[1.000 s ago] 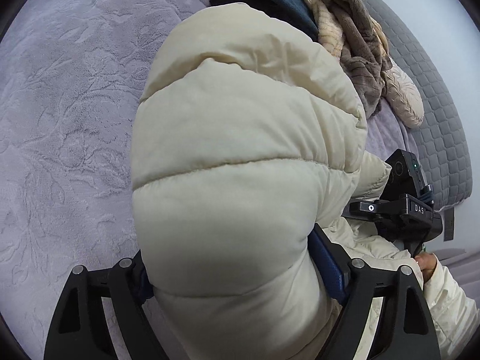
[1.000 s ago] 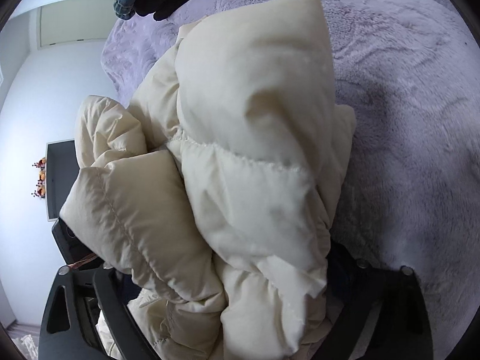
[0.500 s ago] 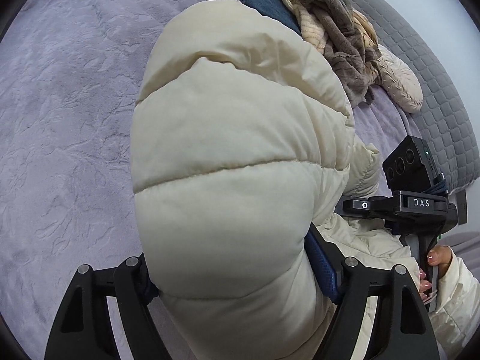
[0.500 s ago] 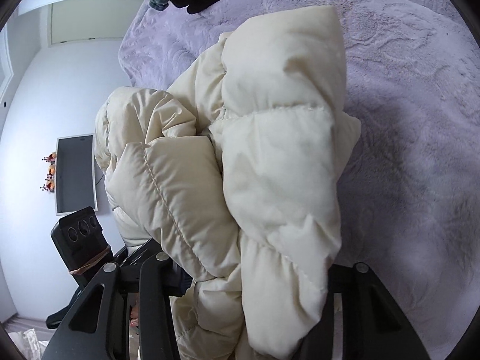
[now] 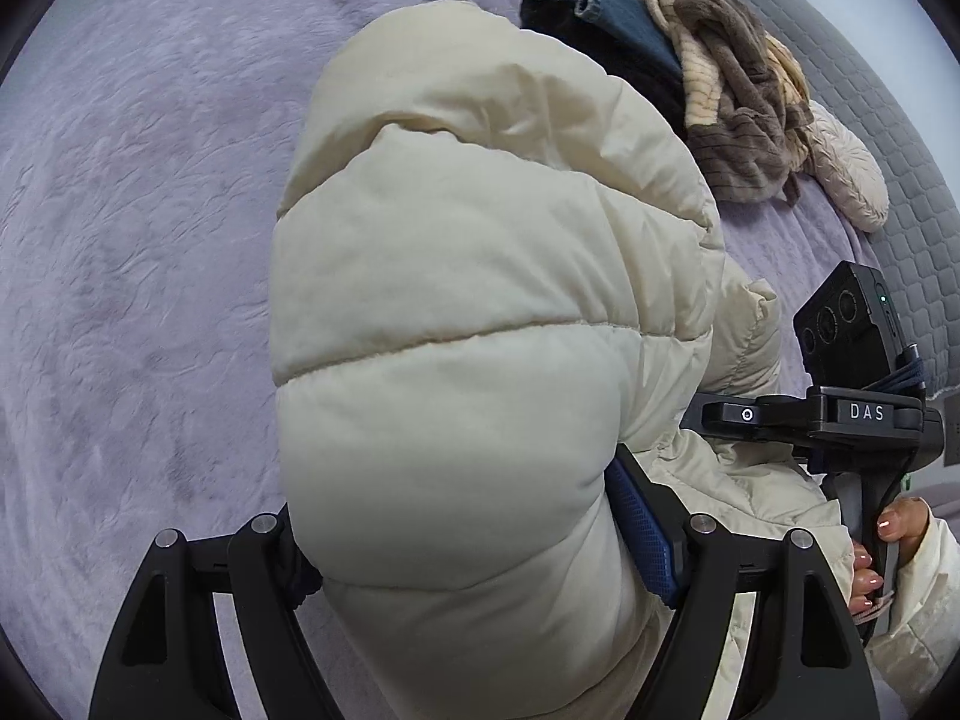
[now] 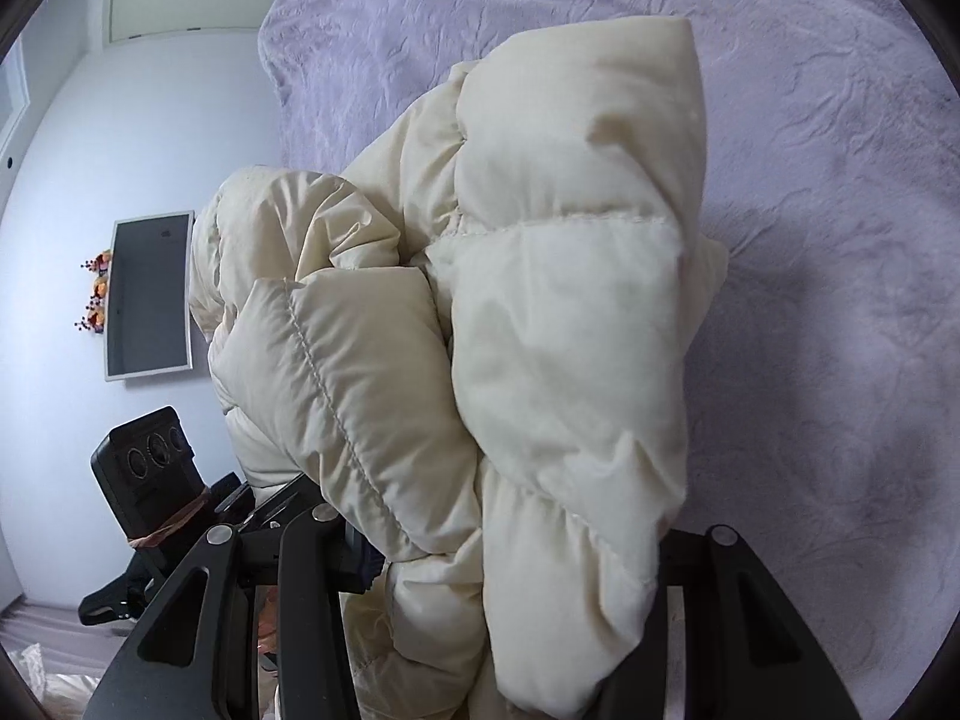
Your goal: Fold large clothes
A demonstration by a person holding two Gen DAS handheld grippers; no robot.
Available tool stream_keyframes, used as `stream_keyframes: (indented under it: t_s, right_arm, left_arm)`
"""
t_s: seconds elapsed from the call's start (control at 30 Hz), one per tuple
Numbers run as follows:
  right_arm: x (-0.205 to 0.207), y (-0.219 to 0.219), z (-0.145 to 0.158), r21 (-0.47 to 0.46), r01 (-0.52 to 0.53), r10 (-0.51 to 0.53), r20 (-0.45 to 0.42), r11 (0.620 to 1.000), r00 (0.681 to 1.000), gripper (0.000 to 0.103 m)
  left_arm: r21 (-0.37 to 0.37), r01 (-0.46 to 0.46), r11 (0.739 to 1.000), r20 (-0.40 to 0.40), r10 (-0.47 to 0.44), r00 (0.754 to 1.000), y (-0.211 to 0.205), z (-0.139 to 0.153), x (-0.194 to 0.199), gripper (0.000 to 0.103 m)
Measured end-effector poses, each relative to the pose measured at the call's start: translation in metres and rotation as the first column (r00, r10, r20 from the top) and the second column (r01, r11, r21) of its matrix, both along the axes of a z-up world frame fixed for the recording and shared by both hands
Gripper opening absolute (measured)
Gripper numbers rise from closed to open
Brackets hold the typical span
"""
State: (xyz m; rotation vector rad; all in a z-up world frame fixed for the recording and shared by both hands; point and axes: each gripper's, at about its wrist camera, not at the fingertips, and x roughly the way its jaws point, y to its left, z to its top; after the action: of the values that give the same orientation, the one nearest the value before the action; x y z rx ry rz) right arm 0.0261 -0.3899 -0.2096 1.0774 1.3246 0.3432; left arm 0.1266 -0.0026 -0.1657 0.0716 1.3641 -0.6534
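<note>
Lilac bedspread under cream puffer jacket, L tongs & R tongs both clamped on it.

Lilac bedspread, jeans, brown knit garment, wall-mounted screen

Counts, both wrist views:

- 1 cream quilted puffer jacket, bunched. Same one in the right view.
- 2 black two-finger grippers: left gripper, right gripper. Each has jacket padding between its fingers.
- 1 hand visible, pink-painted nails, on the right gripper's handle.
- 1 lavender textured bedspread.
- 1 grey quilted headboard.
- Pile at the far end: 1 dark blue denim garment, 1 brown-and-beige ribbed fleece garment, 1 pale pink quilted piece. Anything more underneath, can't tell.
- 1 white-framed dark wall screen.
- 1 small cluster of orange decorations beside it; individual count too small to tell.
</note>
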Motion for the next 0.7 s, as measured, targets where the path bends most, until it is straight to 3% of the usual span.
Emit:
stream_keyframes:
  t_s: [0.2, 0.43, 0.57, 0.7]
  right_arm:
    - [0.029, 0.055, -0.015, -0.024, -0.046, 0.045, -0.028, 0.999, 0.999, 0.048]
    - [0.048, 0.059, -0.017, -0.103, -0.066, 0.059, -0.069, 0.992, 0.996, 0.056]
    - [0.049, 0.054, -0.003, -0.172, -0.081, 0.063, -0.11, 0.982, 0.992, 0.063]
    - [0.042, 0.046, 0.032, -0.288, -0.112, 0.083, -0.112, 0.951, 0.99, 0.063]
  left_arm:
    - [0.06, -0.084, 0.995, -0.02, 0.085, 0.996, 0.049, -0.027, -0.002, 0.081]
    - [0.07, -0.109, 0.992, -0.024, 0.111, 0.994, 0.055, -0.047, 0.0, 0.086]
    - [0.081, -0.104, 0.991, -0.007, 0.105, 0.994, 0.043, -0.049, -0.004, 0.088]
    - [0.08, -0.113, 0.99, -0.011, 0.115, 0.993, 0.04, -0.051, -0.002, 0.089]
